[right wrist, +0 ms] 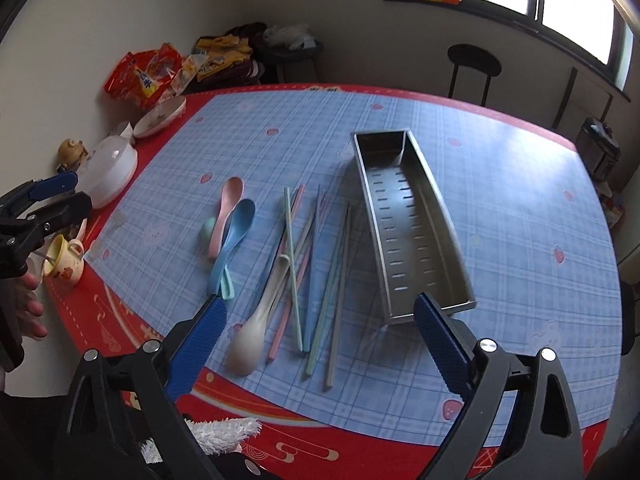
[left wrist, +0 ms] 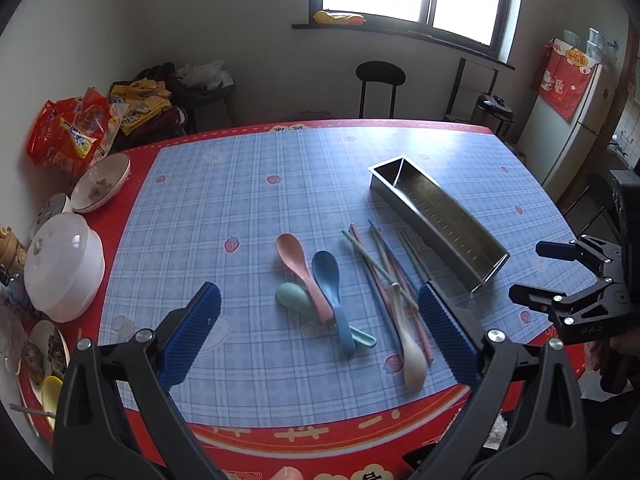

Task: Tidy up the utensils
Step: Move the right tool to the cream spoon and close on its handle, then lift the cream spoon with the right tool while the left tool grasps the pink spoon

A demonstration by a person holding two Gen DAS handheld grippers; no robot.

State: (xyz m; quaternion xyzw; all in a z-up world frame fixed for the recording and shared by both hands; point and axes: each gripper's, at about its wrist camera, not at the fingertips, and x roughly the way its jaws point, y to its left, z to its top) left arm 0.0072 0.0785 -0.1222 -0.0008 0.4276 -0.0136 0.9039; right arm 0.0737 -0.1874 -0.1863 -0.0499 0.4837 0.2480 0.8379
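Note:
A long empty steel utensil tray (left wrist: 476,236) (right wrist: 434,204) lies on the blue checked tablecloth. To its left lie several pastel chopsticks (left wrist: 380,264) (right wrist: 316,256), a beige spoon (left wrist: 412,356) (right wrist: 256,324), a blue spoon (left wrist: 330,280) (right wrist: 234,236), a pink spoon (left wrist: 300,264) (right wrist: 226,212) and a green spoon (left wrist: 294,298) (right wrist: 208,230). My left gripper (left wrist: 320,300) is open and empty above the spoons. My right gripper (right wrist: 318,304) is open and empty above the near ends of the chopsticks; it also shows at the right of the left wrist view (left wrist: 528,270).
Along the table's left edge stand a white lidded bowl (left wrist: 64,264) (right wrist: 108,168), an empty bowl (left wrist: 102,184) (right wrist: 160,116), a plate of food (left wrist: 44,352), a small cup (right wrist: 66,260) and snack bags (left wrist: 76,128) (right wrist: 144,76). A stool (left wrist: 380,88) stands beyond the table.

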